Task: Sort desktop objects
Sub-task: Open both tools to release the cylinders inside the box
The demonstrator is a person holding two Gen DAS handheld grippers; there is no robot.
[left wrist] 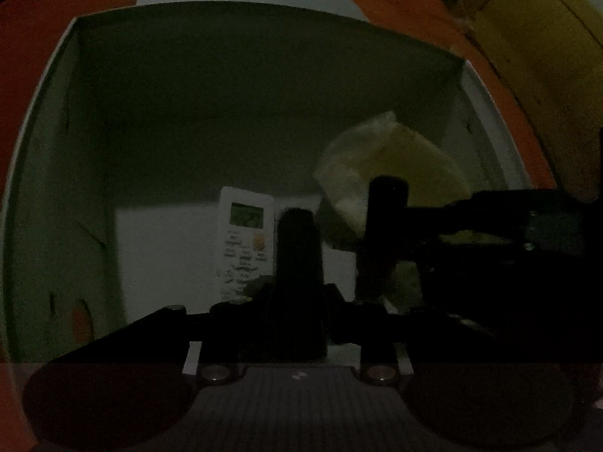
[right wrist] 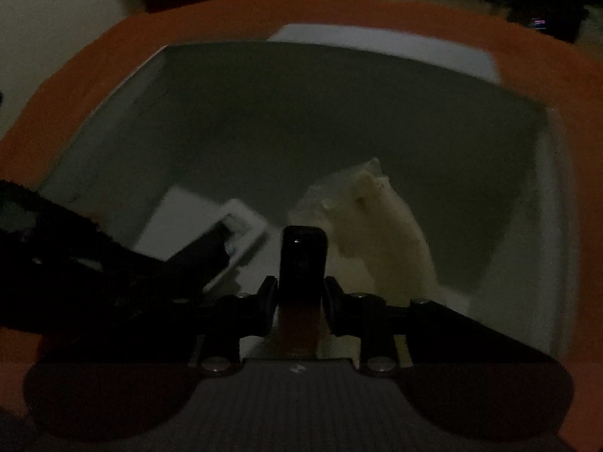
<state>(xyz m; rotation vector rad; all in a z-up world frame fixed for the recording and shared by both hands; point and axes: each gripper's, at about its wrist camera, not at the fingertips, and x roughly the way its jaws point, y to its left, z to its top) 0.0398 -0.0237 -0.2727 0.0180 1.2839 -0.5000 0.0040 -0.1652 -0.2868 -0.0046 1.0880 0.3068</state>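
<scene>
Dim light. Sorting looks well under way, by my judgement: a white remote and a pale plastic bag already lie in the white box, just ahead of both claws. My right gripper is clamped on a dark slim device with an amber lower end, held above the box floor and unreleased. My left gripper shows only one dark silhouette between its mounts; I cannot tell its opening or load.

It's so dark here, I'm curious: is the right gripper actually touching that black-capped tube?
Touching. The right wrist view shows the right gripper closed against both sides of the black-capped tube.
</scene>
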